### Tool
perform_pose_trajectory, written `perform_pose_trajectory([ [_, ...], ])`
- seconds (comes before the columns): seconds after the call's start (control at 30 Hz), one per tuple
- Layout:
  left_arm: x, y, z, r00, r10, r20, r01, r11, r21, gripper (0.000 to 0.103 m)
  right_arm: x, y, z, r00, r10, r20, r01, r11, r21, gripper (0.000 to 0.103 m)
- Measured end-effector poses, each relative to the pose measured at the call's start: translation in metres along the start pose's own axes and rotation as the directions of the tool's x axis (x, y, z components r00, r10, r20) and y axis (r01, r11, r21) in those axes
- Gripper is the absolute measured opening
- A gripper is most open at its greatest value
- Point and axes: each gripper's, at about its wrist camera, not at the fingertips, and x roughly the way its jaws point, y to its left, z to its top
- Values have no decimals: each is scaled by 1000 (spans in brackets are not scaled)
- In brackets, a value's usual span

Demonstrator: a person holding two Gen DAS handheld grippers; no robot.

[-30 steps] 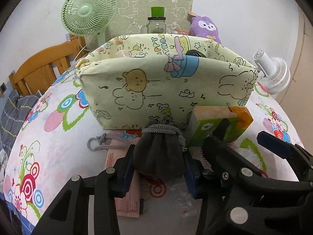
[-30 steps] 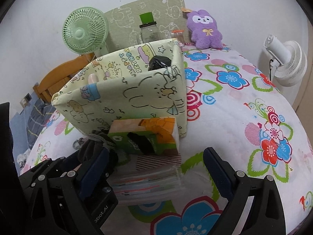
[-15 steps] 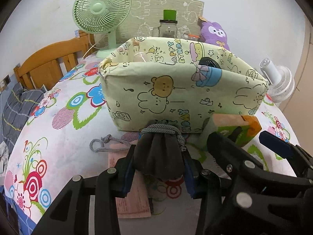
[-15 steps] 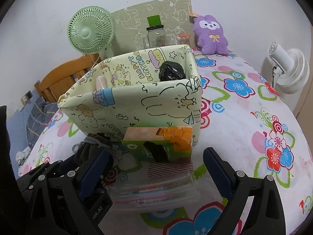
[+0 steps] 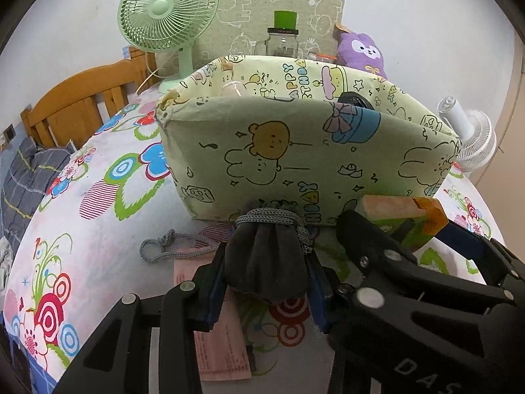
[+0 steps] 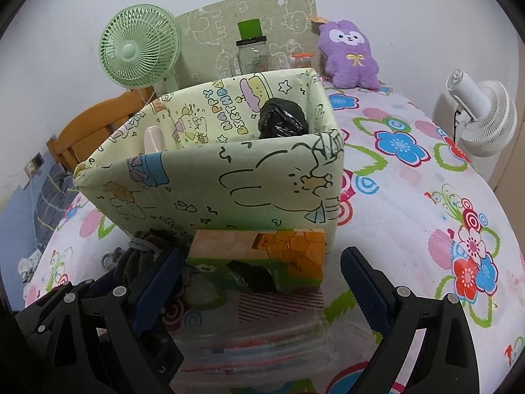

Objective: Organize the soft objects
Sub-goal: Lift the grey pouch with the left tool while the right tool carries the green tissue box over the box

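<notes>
My left gripper [image 5: 265, 282] is shut on a dark grey drawstring pouch [image 5: 267, 262] and holds it above the table, just in front of the pale green cartoon-print fabric box [image 5: 295, 151]. Its grey cord [image 5: 170, 246] trails to the left. The box [image 6: 229, 177] holds a black crumpled bag [image 6: 279, 123] and a pale pink item [image 6: 154, 139]. My right gripper [image 6: 262, 292] is open and empty, its fingers either side of a green and orange tissue box [image 6: 262, 259]. The pouch also shows in the right wrist view [image 6: 141, 256].
A green fan [image 5: 167, 19], a glass jar [image 5: 282, 42] and a purple plush [image 6: 349, 54] stand behind the box. A white fan [image 6: 482, 111] is at the right. A pink packet [image 5: 216, 344] and a clear packet [image 6: 262, 344] lie on the floral tablecloth [image 6: 410, 197].
Both grippers have risen; the fabric box now looks lower and its inside shows more. The left gripper still holds the pouch. The right gripper stays open.
</notes>
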Motion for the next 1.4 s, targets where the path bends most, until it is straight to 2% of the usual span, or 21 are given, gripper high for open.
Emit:
perform_pose_trajectory([
  [0.1,1,-1,0,1000,0,-2,0,1000,1,43,2,2,0,1000,3,0,-3,1000,-4,98],
  [0.3,1,-1,0,1000,1,0,-1,1000,9,43,4,4,0,1000,-7,-6,7,1000,-6,83],
  [0.43,0,-2,-1,1000,-1,1,1,1000,13,43,2,3,-1,1000,-8,-6,8,1000,-6,78],
  [0.9,-22,-10,-1,999,-16,39,15,999,29,43,-23,2,-3,999,-14,32,14,1000,0,78],
  [1.4,-63,-19,6,992,-20,121,13,999,51,43,-68,6,3,994,-15,109,15,1000,0,78],
])
